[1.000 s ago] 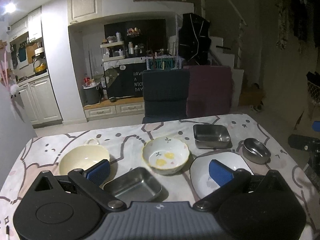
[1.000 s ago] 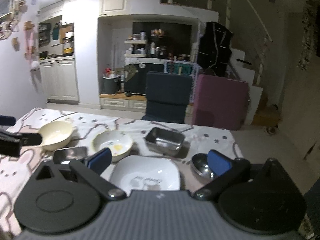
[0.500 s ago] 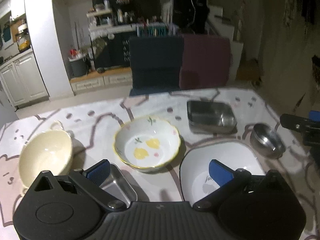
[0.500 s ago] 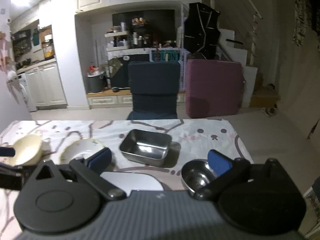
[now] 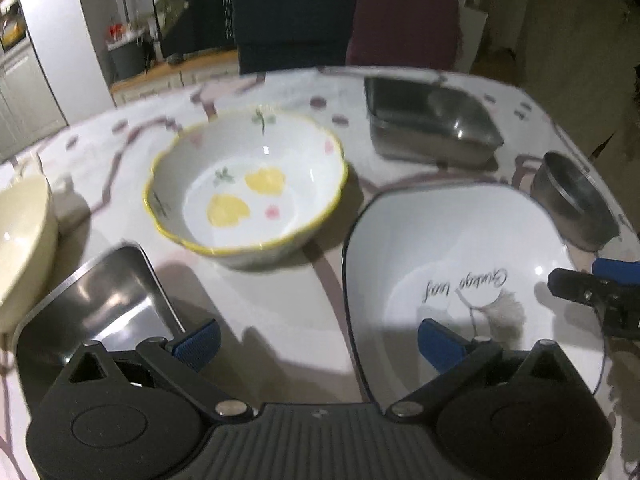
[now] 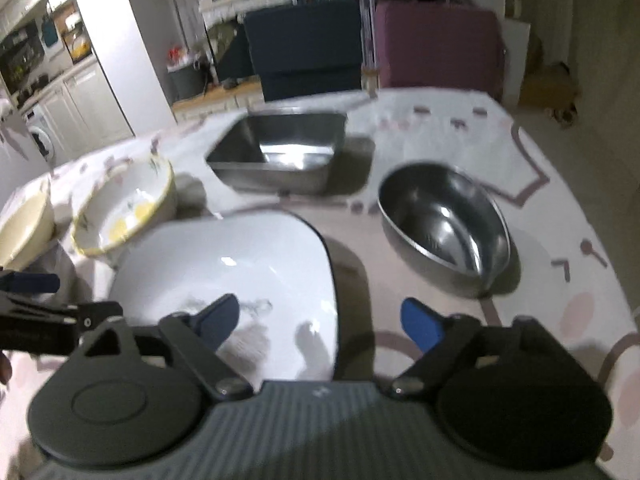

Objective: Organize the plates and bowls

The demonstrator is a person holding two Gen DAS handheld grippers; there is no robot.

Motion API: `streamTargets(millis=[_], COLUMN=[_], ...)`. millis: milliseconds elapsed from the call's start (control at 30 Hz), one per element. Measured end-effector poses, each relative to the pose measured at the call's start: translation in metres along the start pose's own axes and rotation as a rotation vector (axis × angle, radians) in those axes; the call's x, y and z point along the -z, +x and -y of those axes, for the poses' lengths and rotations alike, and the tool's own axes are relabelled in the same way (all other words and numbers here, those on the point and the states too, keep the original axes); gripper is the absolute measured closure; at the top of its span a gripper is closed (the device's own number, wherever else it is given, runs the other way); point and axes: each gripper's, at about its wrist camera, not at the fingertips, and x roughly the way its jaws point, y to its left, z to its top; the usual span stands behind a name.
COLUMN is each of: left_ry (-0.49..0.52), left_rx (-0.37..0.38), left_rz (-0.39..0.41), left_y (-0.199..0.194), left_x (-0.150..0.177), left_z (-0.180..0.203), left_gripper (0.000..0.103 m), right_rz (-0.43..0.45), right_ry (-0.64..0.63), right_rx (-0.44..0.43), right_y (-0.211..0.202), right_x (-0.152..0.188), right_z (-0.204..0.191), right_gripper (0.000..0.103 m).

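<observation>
A white square plate (image 5: 460, 248) with black script lies near me; it also shows in the right wrist view (image 6: 224, 268). My left gripper (image 5: 318, 342) is open, its right finger over the plate's left part, its left finger beside a small steel tray (image 5: 100, 300). My right gripper (image 6: 320, 318) is open and straddles the plate's right edge. A flowered bowl (image 5: 246, 184) sits behind the plate, also in the right wrist view (image 6: 124, 212). A round steel bowl (image 6: 444, 216) and a deep steel tray (image 6: 280, 152) stand further back.
A cream bowl (image 5: 20, 228) sits at the far left. A dark blue chair (image 6: 304, 48) and a purple block (image 6: 440, 48) stand behind the table (image 6: 560, 184). The table's right edge is close to the steel bowl.
Both grippers have moved forward and down towards the table. The white plate now lies under both of them. No dish has moved.
</observation>
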Motion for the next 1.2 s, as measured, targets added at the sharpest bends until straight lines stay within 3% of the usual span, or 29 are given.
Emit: streamTargets(millis=[200,300,467,733,867,933,1000,1067,1200], left_ry=[0.064,0.083,0.063,0.042,0.021,0.013,0.008,-0.010,-0.081], left_rx=[-0.024,-0.032,-0.031,-0.009,0.006,0.026,0.046,0.073,0.093], left_rz=[0.006,-0.010,-0.008,-0.005,-0.042,-0.052,-0.042,-0.032,-0.019], left_y=[0.007,0.012,0.016,0.017,0.019,0.019,0.018,0.015,0.012], left_x=[0.007,0.009,0.011,0.012,0.010,0.011,0.012,0.010,0.007], left_z=[0.012,0.017,0.013,0.010,0.008,0.007,0.007,0.005,-0.006], left_gripper=[0.000,0.000,0.000,0.000,0.000,0.001,0.007,0.022,0.042], right_rz=[-0.073,-0.105,-0.115,-0.132,-0.133,-0.131,-0.128,-0.128,-0.108], right_ry=[0.006,0.010,0.026,0.069,0.073,0.063,0.059,0.065,0.072], right_rx=[-0.029,-0.033,-0.055,-0.081,-0.099,-0.093,-0.089,-0.093,-0.082], right_y=[0.020,0.027,0.033,0.038,0.039,0.038,0.038,0.039,0.040], right_x=[0.004,0.004,0.000,-0.004,-0.005,-0.004,-0.004,-0.005,-0.008], right_z=[0.011,0.011,0.013,0.018,0.018,0.015,0.013,0.014,0.014], right_gripper=[0.035,0.054,0.067,0.070,0.080,0.080,0.080,0.080,0.082])
